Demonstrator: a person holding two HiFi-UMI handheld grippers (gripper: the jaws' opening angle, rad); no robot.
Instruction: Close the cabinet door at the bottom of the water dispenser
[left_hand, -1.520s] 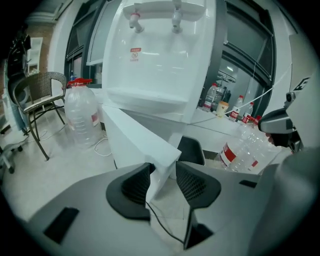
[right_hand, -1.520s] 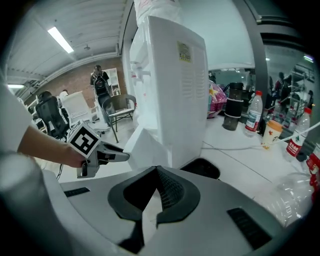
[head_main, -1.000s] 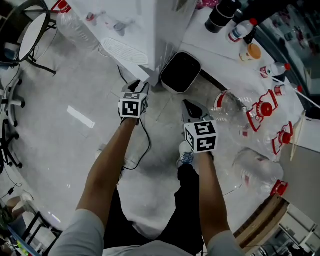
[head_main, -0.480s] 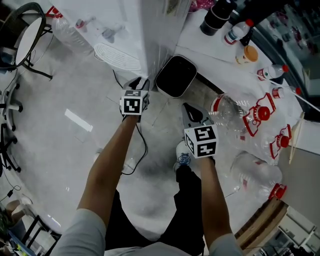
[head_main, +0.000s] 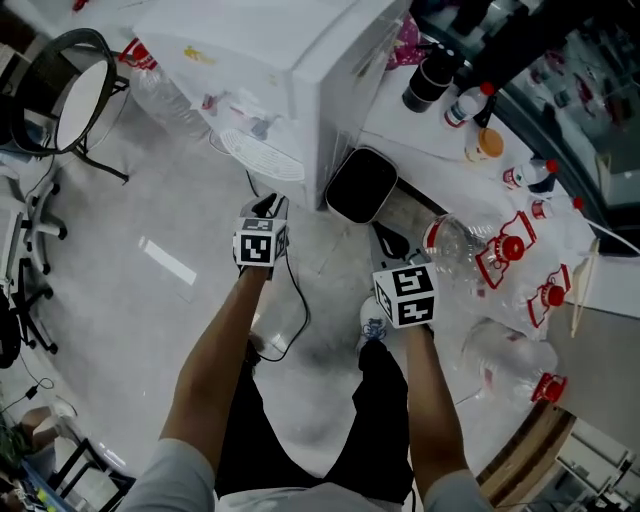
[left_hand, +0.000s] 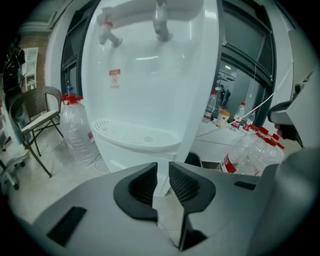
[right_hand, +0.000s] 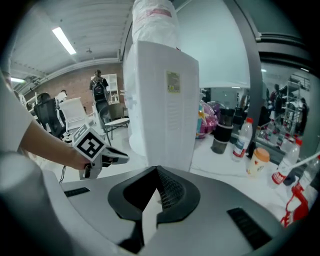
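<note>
The white water dispenser stands at the top of the head view, its drip tray jutting toward me. In the left gripper view its taps and tray fill the frame; the lower front panel shows only as a white strip, the rest hidden behind the gripper body. My left gripper hovers just before the tray, its jaws closing with a narrow gap and nothing between them. My right gripper is off the dispenser's right side, shut and empty.
A black bin sits beside the dispenser's right corner. Several big clear water jugs with red caps lie on the right. Bottles and cups stand behind them. A chair is at the left, and a cable trails across the floor.
Both grippers have lifted and drawn back a little from the dispenser's base. The left jaws have narrowed. The head view has tilted up and shows more of the dispenser's top.
</note>
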